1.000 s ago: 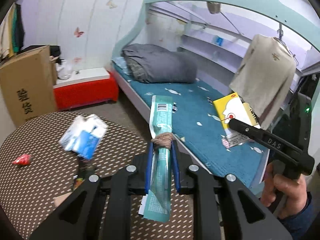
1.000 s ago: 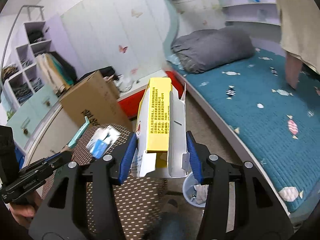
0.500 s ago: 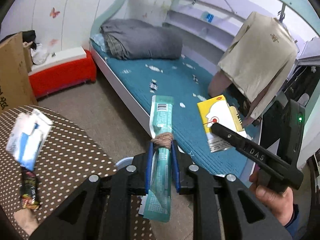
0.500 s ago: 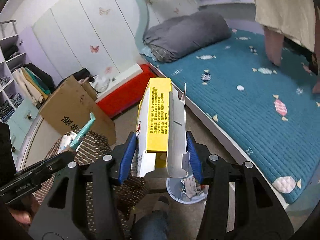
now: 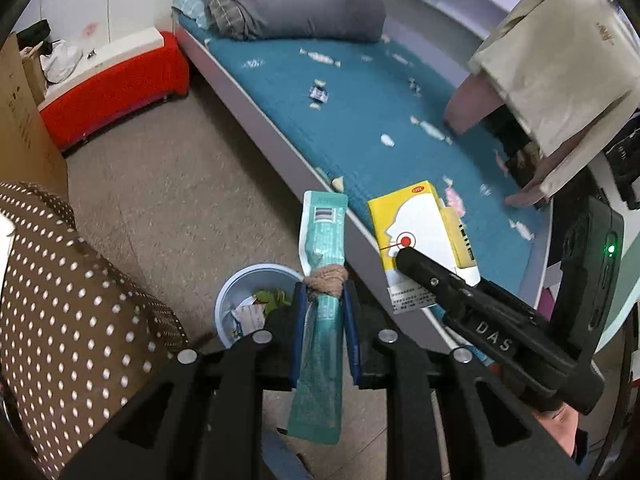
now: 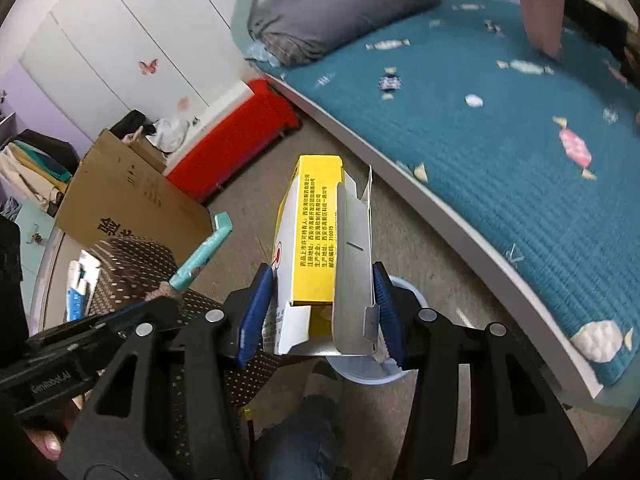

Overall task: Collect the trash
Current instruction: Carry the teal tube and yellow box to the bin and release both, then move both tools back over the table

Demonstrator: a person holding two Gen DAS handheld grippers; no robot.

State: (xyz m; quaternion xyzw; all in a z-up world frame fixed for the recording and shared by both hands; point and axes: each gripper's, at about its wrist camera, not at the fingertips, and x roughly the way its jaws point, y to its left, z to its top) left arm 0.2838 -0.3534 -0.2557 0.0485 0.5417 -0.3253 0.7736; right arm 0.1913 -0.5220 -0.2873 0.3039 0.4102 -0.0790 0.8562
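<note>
Left gripper (image 5: 325, 312), item one: jaws clamped nearly together on a teal wrapper (image 5: 322, 276), a long flat sachet with a brownish band knotted round it just above my pads; its long axis runs straight up the frame along the fingers, barcode end farthest out, loose tail hanging below the jaws. Right gripper (image 6: 322, 312), item two: jaws set about half apart and pressed on both flanks of a yellow-and-white carton (image 6: 316, 240), held on end with its torn-open flap nearest the camera and its long axis also pointing up the frame. Item three, destination: pale blue bin (image 5: 244, 280) on the floor, scraps of paper and green wrapper already inside; in the left wrist view it sits low and left of centre, just beside the left blue pad, and in the right wrist view its rim (image 6: 404, 286) peeks out directly behind and beneath the carton. Adjacent fixtures: polka-dot table (image 5: 80, 300) at lower left, bed (image 5: 360, 92) with teal quilt across the upper right. I judge both loads close to the bin mouth and the carton the better centred over it; the wrapper needs a small shift toward the left of the frame before I let go.
</note>
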